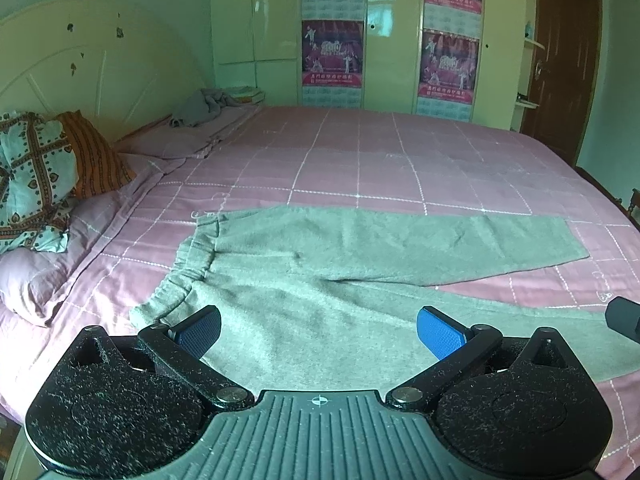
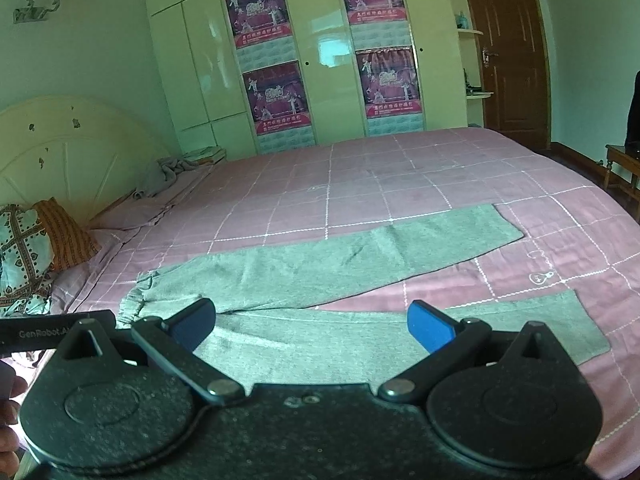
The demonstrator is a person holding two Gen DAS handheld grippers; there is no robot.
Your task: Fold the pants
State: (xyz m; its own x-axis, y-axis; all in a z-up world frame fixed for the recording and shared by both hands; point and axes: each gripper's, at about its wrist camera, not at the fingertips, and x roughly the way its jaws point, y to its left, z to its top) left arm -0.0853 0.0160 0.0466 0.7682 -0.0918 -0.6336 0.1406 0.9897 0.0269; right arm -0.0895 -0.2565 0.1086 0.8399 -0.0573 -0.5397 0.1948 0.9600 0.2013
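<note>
Grey pants (image 1: 320,280) spread flat on the pink checked bed (image 1: 360,152), waistband to the left, both legs running right, splayed apart in a narrow V. Left claw (image 1: 319,330) spread wide, empty, above the near hip area. Right claw (image 2: 312,326) likewise wide, holding nothing, over the near leg. Patterned pillows (image 1: 36,176) far left by the headboard (image 1: 80,60); crumpled grey cloth (image 1: 204,106) at the far left corner. No containers in sight.

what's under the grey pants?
The grey knit pants lie flat, legs spread, on the pink checked bedsheet. Sheet shows all around them; anything beneath the fabric is covered.
</note>
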